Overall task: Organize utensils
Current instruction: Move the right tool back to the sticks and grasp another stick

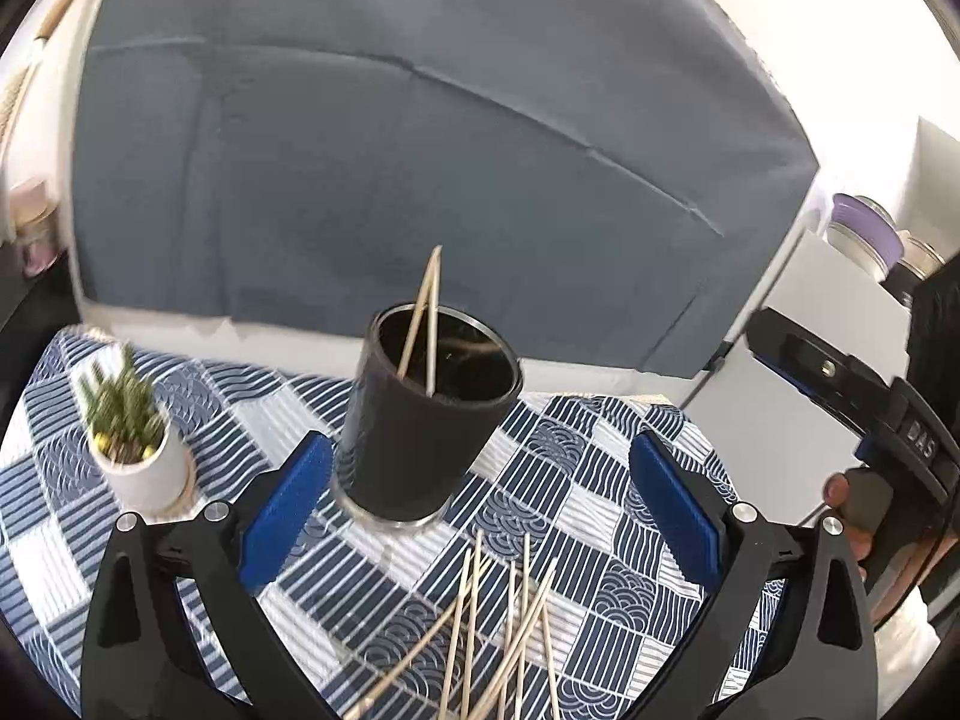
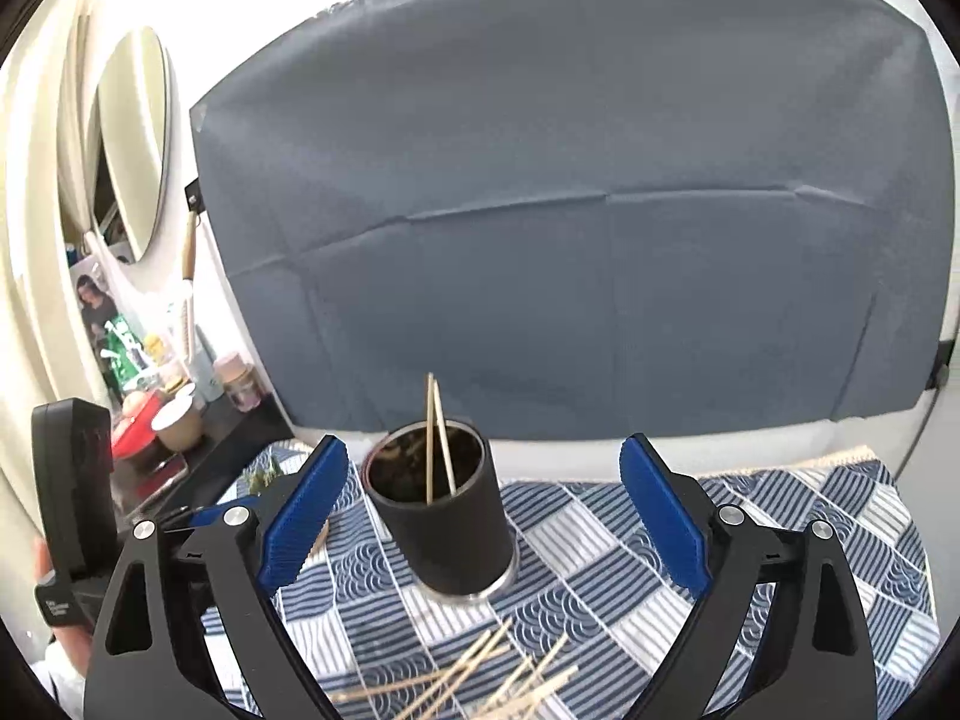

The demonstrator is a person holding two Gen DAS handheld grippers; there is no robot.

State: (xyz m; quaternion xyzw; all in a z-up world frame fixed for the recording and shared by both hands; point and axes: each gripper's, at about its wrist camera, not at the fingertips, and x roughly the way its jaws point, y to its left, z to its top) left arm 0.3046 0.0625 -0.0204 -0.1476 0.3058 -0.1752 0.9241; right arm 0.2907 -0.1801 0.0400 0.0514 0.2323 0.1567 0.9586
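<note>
Left gripper [image 1: 480, 504], right gripper [image 2: 483, 516]: jaws spread wide, empty, tilted down toward cup [image 1: 420, 420].

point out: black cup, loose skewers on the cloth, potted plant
black cup [image 1: 414, 450]: left wrist view, on its dark outer wall.
loose skewers [image 1: 480, 612]: left wrist view, on the pile's middle, on the tablecloth.
potted plant [image 1: 147, 471]: left wrist view, on its white pot.

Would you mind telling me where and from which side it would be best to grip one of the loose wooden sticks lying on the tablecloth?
Probably at mid-length, coming from above with the fingers astride the stick. The loose sticks lie flat and crisscrossed on the checked tablecloth, so their ends overlap; one on the pile's edge looks easiest. Both the left hand-held gripper and right hand-held gripper stand open and empty before the black cup.
</note>
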